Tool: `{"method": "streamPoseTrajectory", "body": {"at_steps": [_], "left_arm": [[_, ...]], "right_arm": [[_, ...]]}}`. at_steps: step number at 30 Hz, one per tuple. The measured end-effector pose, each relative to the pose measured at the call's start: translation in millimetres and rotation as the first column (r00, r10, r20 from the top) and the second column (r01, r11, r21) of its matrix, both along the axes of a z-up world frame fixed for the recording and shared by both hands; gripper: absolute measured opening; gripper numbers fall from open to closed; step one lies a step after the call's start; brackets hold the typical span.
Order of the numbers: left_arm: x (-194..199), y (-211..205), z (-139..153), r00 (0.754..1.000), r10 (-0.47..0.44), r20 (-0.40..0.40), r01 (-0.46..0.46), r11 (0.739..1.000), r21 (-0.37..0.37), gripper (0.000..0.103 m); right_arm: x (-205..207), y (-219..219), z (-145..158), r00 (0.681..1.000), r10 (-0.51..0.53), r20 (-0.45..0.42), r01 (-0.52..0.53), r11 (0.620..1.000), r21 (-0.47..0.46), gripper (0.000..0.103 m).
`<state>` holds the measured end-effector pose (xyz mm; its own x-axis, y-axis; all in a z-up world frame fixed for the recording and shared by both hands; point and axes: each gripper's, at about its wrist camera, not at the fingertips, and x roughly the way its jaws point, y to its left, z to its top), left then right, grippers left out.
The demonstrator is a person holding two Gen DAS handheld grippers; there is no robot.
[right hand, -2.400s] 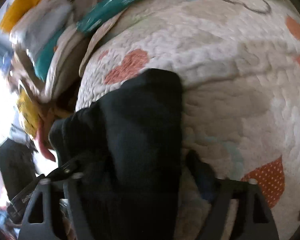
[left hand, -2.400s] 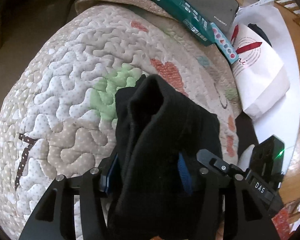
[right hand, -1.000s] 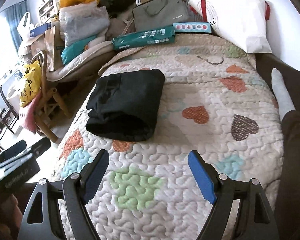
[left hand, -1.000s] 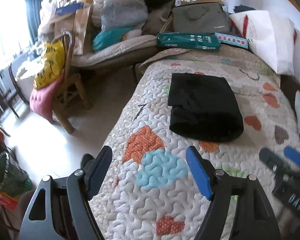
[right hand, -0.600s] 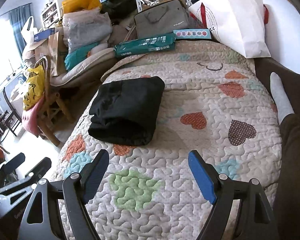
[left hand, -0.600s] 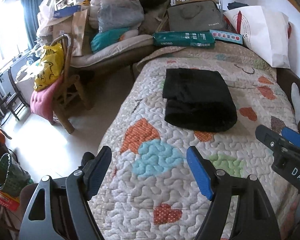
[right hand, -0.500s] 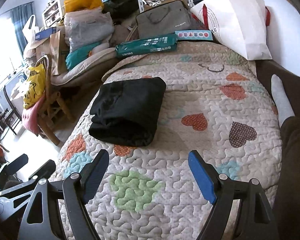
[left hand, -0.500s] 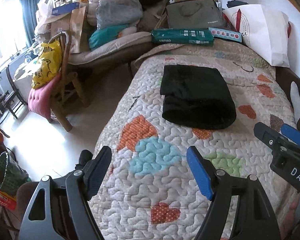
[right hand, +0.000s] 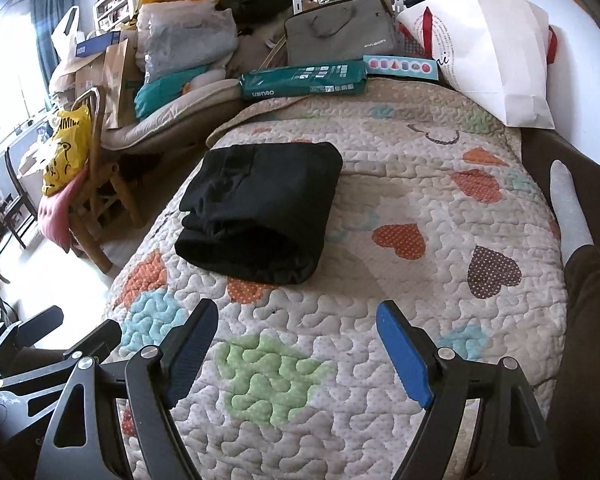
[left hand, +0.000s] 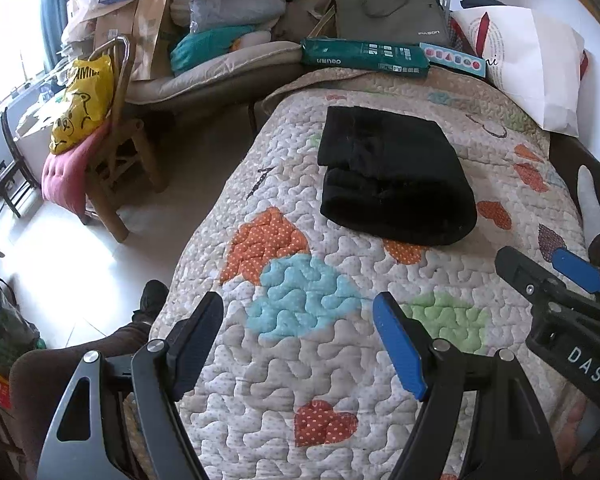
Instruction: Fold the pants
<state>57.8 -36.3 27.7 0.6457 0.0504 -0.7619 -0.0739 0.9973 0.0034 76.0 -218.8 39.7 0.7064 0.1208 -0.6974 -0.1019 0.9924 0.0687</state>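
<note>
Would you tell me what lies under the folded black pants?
The folded black pants rest directly on the quilted heart-patterned bedspread. An orange heart peeks out at their near edge; whatever pattern lies beneath them is covered.

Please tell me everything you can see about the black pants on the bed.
The black pants are folded into a thick, compact bundle of several layers, of soft, matte fabric that looks like fleece or knit. The rounded fold faces the cameras; looser layered edges show on the side toward the floor. The bundle lies flat on the quilted heart-pattern bedspread, near the bed's edge. Only the bedspread touches it: both grippers are open and well short of it.
</note>
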Motion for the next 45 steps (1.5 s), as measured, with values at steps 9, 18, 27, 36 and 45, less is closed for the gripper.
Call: {"method": "streamPoseTrajectory", "body": {"at_steps": [9, 18, 27, 36, 45], "left_arm": [[8.6, 8.1, -4.0, 0.999, 0.004, -0.032, -0.006, 0.999, -0.048, 0.077], [40.8, 19.0, 1.5, 0.999, 0.030, -0.019, -0.032, 0.996, -0.089, 0.077], [79.7, 10.8, -7.3, 1.000, 0.004, 0.018, -0.003, 0.998, -0.066, 0.077], [97.1, 0.6, -13.4, 0.993, -0.078, 0.089, 0.080, 0.997, -0.018, 0.077], [96.9, -0.4, 26.4, 0.975, -0.106, 0.196, 0.116, 0.992, -0.039, 0.095]], "right_arm": [[3.6, 4.5, -5.6, 1.000, 0.007, -0.026, -0.007, 1.000, -0.005, 0.086], [32.7, 14.0, 22.6, 0.997, 0.071, 0.003, -0.070, 0.989, -0.127, 0.086], [65.7, 10.0, 16.4, 0.998, 0.048, -0.036, -0.052, 0.990, -0.129, 0.086], [76.0, -2.5, -10.5, 0.994, -0.027, -0.108, 0.022, 0.999, -0.045, 0.087], [74.3, 3.1, -9.1, 0.996, -0.044, -0.072, 0.040, 0.998, -0.054, 0.086]]}}
